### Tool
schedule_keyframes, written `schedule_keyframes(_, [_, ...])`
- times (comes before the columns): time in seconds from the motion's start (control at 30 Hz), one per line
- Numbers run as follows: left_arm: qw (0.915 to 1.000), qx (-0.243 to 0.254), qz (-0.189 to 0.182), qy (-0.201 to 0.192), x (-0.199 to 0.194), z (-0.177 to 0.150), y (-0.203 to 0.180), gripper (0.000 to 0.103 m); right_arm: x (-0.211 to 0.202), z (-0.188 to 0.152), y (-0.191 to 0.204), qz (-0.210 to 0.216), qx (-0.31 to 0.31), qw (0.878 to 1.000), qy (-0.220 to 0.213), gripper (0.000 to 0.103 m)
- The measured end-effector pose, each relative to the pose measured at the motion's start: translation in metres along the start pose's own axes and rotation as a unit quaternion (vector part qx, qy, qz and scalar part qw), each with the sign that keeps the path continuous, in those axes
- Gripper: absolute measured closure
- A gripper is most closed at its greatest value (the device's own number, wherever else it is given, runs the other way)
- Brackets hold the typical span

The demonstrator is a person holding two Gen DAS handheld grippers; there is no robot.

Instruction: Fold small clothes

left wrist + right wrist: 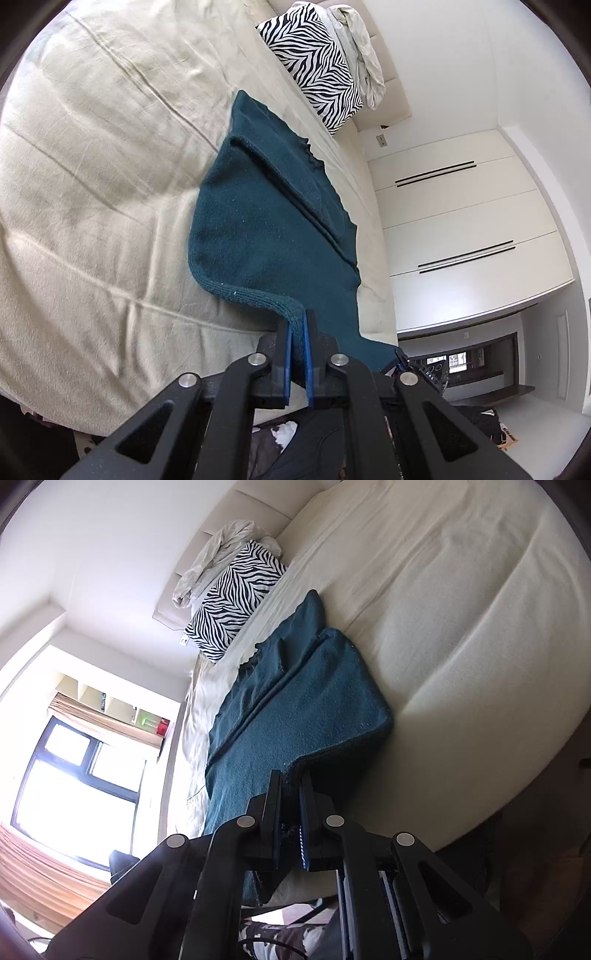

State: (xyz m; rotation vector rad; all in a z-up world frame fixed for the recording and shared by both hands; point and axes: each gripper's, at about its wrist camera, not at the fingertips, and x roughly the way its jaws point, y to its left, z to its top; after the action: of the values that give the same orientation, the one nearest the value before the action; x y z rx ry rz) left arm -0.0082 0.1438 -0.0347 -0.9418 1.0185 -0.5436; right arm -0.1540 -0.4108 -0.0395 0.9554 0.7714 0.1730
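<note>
A dark teal knit garment point(266, 221) lies on a cream bed sheet point(96, 155), with both sides folded in over its middle. My left gripper point(296, 321) is shut on its ribbed hem at one near corner. My right gripper point(291, 779) is shut on the hem at the other near corner; the garment point(295, 701) stretches away from it over the sheet point(461, 609). Both near corners are lifted a little off the bed. The right gripper's tip point(400, 360) shows at the garment's far corner in the left wrist view.
A zebra-print pillow point(314, 62) and a crumpled pale cloth point(362, 48) lie at the head of the bed. White wardrobe doors point(461, 221) stand beside the bed. A bright window point(70, 775) is on the other side. Dark clutter lies on the floor below the bed edge.
</note>
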Motion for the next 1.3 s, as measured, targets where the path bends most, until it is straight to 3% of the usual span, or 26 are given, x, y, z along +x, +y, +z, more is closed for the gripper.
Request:
schedule_keyframes(0.23, [0.9991, -0.003, -0.024, -0.033, 0.013, 0.058, -0.023, 0.097, 0.042, 0.067, 0.033, 0.001, -0.019, 0.999, -0.032, 0.096])
schedule_keyframes(0.63, [0.9966, -0.029, 0.006, -0.077, 0.075, 0.174, -0.017, 0.097, 0.144, 0.191, 0.053, -0.045, -0.035, 0.996, -0.07, 0.096])
schedule_keyframes(0.97, [0.9947, -0.02, 0.05, -0.087, 0.139, 0.251, -0.003, 0.097, 0.253, 0.256, 0.027, -0.084, 0.002, 0.994, -0.063, 0.096])
schedule_keyframes(1.07, [0.9925, -0.016, 0.092, -0.079, 0.162, 0.268, 0.013, 0.095, 0.285, 0.269, 0.007, -0.103, 0.028, 0.993, -0.051, 0.095])
schedule_keyframes(1.1, [0.9908, -0.018, 0.112, -0.075, 0.169, 0.271, 0.02, 0.087, 0.294, 0.272, 0.0, -0.116, 0.038, 0.991, -0.047, 0.093])
schedule_keyframes(1.13, [0.9895, -0.023, 0.123, -0.072, 0.174, 0.272, 0.028, 0.078, 0.299, 0.274, -0.005, -0.128, 0.041, 0.99, -0.053, 0.081])
schedule_keyframes(1.17, [0.9897, -0.033, 0.119, -0.073, 0.174, 0.27, 0.034, 0.063, 0.301, 0.275, -0.009, -0.135, 0.042, 0.988, -0.064, 0.053])
schedule_keyframes(1.2, [0.9902, -0.041, 0.109, -0.076, 0.172, 0.265, 0.04, 0.057, 0.299, 0.273, -0.011, -0.135, 0.043, 0.987, -0.079, 0.04])
schedule_keyframes(1.23, [0.9904, -0.04, 0.108, -0.078, 0.169, 0.261, 0.043, 0.055, 0.296, 0.272, -0.012, -0.131, 0.041, 0.986, -0.091, 0.032])
schedule_keyframes(1.3, [0.9897, -0.022, 0.119, -0.077, 0.165, 0.251, 0.041, 0.055, 0.29, 0.269, -0.013, -0.13, 0.021, 0.988, -0.08, 0.031])
